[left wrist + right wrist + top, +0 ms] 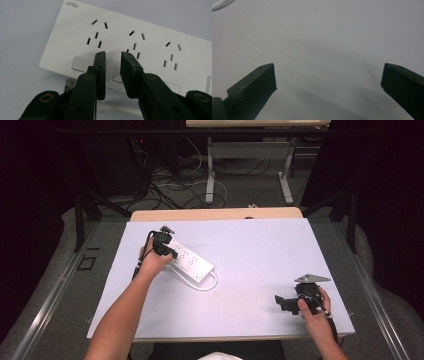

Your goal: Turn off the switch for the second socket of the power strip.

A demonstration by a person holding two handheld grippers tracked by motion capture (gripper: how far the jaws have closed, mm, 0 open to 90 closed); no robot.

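One white power strip (187, 261) lies left of centre in the high view on the pale table (260, 255), its cable looped at its lower right end; three socket groups show in the left gripper view. The left gripper (112, 58) hovers over the strip's near edge, jaws a narrow gap apart, nothing between them. The right gripper (286, 302) sits at lower right, jaws wide apart over bare table. The risk, as I judge it — narrow jaws may skid off the flat casing and shove the strip aside.
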